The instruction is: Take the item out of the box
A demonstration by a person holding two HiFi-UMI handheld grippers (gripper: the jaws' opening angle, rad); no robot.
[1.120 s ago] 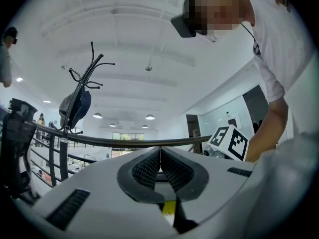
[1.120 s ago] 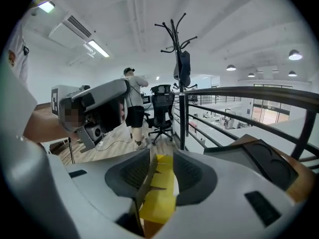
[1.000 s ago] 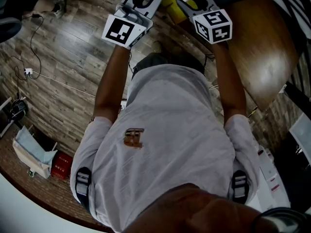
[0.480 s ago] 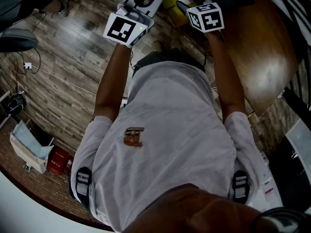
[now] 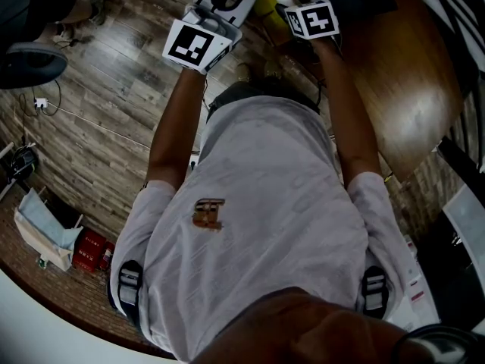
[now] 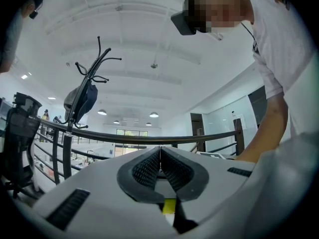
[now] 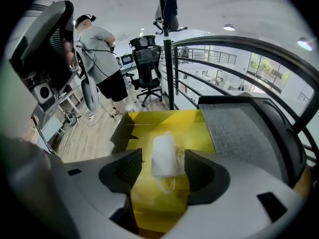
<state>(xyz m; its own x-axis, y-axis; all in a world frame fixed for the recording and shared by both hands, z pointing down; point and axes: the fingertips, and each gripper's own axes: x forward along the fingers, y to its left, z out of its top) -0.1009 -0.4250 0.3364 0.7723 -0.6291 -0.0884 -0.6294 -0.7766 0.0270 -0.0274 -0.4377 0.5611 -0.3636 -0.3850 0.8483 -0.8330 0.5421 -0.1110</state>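
My right gripper (image 7: 163, 166) points down into the yellow box (image 7: 199, 128), its jaws just opened wide with the white packet (image 7: 162, 151) lying between them, clear of both pads, while my left gripper (image 6: 160, 152) is closed on nothing

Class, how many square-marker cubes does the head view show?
2: one cube on the left hand-held gripper, one on the right hand-held gripper by the yellow box.

The box (image 7: 149, 121) is matt yellow cardboard; the white item (image 7: 163, 153) looks soft, like thin cloth or paper. The mat (image 7: 239, 128) is rough grey cloth. The right gripper (image 7: 163, 162) has smooth matt grey plastic shells and black ribbed pads (image 7: 128, 169). The table (image 5: 413, 89) is glossy wood
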